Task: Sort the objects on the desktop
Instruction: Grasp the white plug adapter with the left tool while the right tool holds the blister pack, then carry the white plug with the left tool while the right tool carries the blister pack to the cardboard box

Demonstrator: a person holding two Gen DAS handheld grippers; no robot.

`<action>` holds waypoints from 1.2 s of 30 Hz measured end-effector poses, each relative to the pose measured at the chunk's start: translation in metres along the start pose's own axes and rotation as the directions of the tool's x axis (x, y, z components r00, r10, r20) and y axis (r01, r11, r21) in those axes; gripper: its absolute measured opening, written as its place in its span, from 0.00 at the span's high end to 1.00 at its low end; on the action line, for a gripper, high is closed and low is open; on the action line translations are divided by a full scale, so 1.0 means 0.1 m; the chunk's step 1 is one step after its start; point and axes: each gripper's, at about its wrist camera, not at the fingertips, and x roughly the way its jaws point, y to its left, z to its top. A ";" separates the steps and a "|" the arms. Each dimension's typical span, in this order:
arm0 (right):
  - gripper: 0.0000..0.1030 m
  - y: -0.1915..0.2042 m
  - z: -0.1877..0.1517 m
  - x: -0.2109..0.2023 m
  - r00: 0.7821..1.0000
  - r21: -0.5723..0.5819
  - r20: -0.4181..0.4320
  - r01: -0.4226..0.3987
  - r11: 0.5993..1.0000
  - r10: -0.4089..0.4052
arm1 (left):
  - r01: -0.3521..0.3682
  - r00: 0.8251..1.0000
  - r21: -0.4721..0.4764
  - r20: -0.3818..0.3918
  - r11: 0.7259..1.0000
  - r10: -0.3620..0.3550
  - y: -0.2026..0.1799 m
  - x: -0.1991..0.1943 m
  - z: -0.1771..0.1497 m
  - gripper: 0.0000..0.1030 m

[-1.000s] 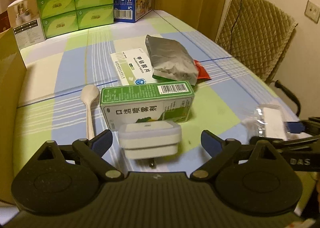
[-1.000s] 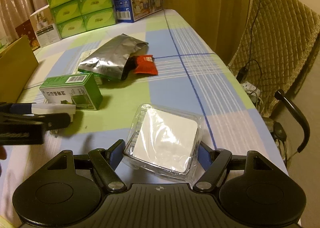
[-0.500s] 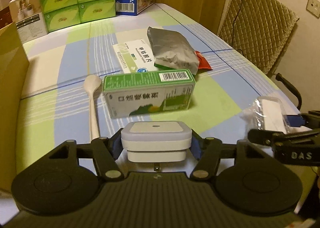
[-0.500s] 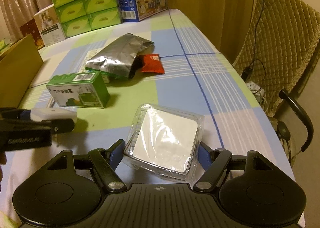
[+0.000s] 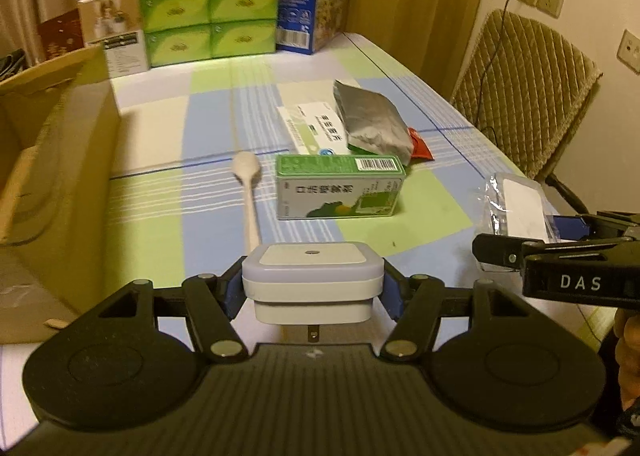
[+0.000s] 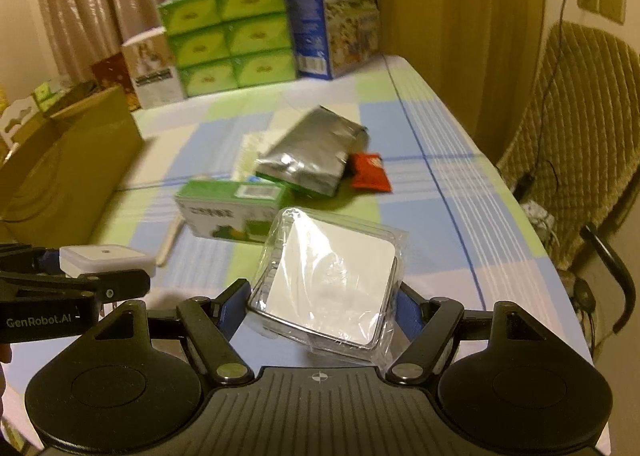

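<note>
Left gripper: clamped on a white plug-in night light — prong pointing back toward the camera, held above the table
Right gripper: clamped on a plastic-wrapped white square pack, tilted
Table: green box beside a spoon; silver pouch behind
Left edge: cardboard box — open

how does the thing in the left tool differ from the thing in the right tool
The white plug-in unit in the left tool is bare, while the white square pad in the right tool is sealed in crinkled clear plastic. The plug-in unit is a thick block with a metal prong underneath; the square pad is thin and flat. The plug-in unit sits level; the square pad is tilted. Both are white, roughly square and clamped between the fingers.
</note>
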 end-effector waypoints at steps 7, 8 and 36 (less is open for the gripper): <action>0.30 0.29 0.08 -0.19 0.998 -0.040 0.037 -0.048 0.998 0.050 | -0.030 0.999 -0.025 0.044 0.999 0.031 0.15 -0.38 0.02 0.41; 0.30 0.33 0.09 -0.21 0.997 -0.047 0.042 -0.055 0.997 0.057 | -0.035 0.998 -0.028 0.050 0.999 0.036 0.17 -0.43 0.03 0.41; 0.30 1.55 0.35 -0.41 0.967 -0.239 0.087 -0.212 0.948 0.238 | -0.187 0.960 -0.146 0.181 0.972 0.212 1.16 -1.54 0.02 0.41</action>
